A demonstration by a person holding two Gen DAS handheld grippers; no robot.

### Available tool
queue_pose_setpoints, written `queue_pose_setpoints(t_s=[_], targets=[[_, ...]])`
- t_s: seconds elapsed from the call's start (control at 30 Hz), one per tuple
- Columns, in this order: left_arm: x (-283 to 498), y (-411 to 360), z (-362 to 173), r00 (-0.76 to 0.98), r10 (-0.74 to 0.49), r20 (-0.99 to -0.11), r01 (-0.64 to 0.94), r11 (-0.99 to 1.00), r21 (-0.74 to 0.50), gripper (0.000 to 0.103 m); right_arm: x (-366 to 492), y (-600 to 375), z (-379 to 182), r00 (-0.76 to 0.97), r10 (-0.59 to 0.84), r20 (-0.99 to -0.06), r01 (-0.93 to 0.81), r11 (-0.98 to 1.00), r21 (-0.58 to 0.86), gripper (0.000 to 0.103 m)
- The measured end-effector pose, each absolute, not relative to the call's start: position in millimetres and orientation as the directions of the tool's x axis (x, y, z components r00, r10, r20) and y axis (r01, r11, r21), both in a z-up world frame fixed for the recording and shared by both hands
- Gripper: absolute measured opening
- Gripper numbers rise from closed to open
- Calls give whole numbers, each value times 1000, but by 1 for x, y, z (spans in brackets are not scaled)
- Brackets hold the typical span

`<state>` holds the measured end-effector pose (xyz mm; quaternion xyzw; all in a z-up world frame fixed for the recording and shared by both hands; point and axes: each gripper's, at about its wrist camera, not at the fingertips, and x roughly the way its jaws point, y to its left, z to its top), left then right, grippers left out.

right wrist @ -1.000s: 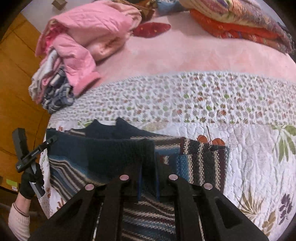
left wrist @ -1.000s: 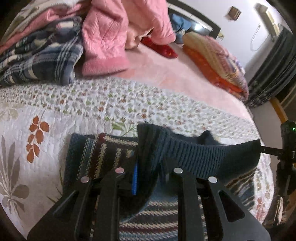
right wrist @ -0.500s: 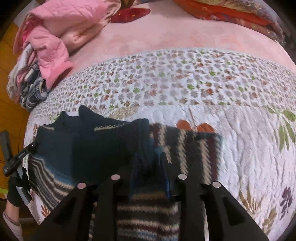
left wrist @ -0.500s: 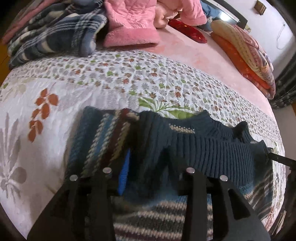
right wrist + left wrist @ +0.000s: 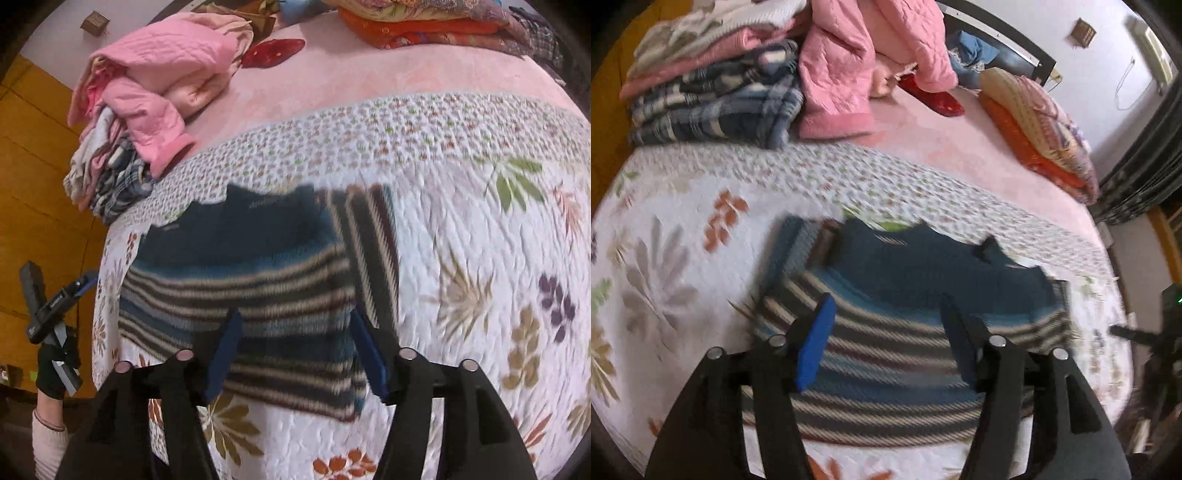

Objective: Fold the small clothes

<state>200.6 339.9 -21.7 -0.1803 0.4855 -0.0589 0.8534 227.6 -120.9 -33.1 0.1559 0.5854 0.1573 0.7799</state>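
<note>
Left wrist: sweater (image 5: 905,332) amid bare quilt (image 5: 683,229).

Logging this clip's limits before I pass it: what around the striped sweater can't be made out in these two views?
- Knit detail of the sweater: motion blur smears it in both views.
- Its near hem: cut by the left hand-held gripper in the left view; the right hand-held gripper covers part in the right view.
- What lies under the folded layers: hidden by the top layer.
- Bottom of the clothes pile: covered by the pink jacket.

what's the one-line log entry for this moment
left gripper: open | right gripper: open | sweater: folded, flat on quilt
</note>
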Motion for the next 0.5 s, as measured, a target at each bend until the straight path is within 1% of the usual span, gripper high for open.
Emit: queue_pose_setpoints(t_s=[0.07, 0.1, 0.17, 0.3, 0.37, 0.5], targets=[[197, 331, -36, 506, -319, -802, -79, 908, -411, 64, 224, -122, -46, 246, 418, -874, -41, 906, 422, 66], [197, 328, -44, 494, -321, -808, -89, 906, -414, 64, 225, -124, -52, 235, 415, -879, -20, 906, 422, 66], [201, 320, -65, 441, -309, -842, -110, 913, -393, 64, 225, -127, -65, 219, 419, -881, 16, 901, 433, 66], [206, 312, -89, 403, -274, -873, -110, 933, -344, 64, 229, -136, -94, 178, 403, -898, 69, 905, 420, 69], [209, 310, -98, 396, -263, -880, -105, 939, -328, 64, 230, -141, -106, 168, 397, -902, 95, 905, 416, 72], [213, 311, -110, 379, -247, -892, -100, 947, -305, 64, 235, -144, -130, 136, 390, -911, 117, 906, 406, 72]])
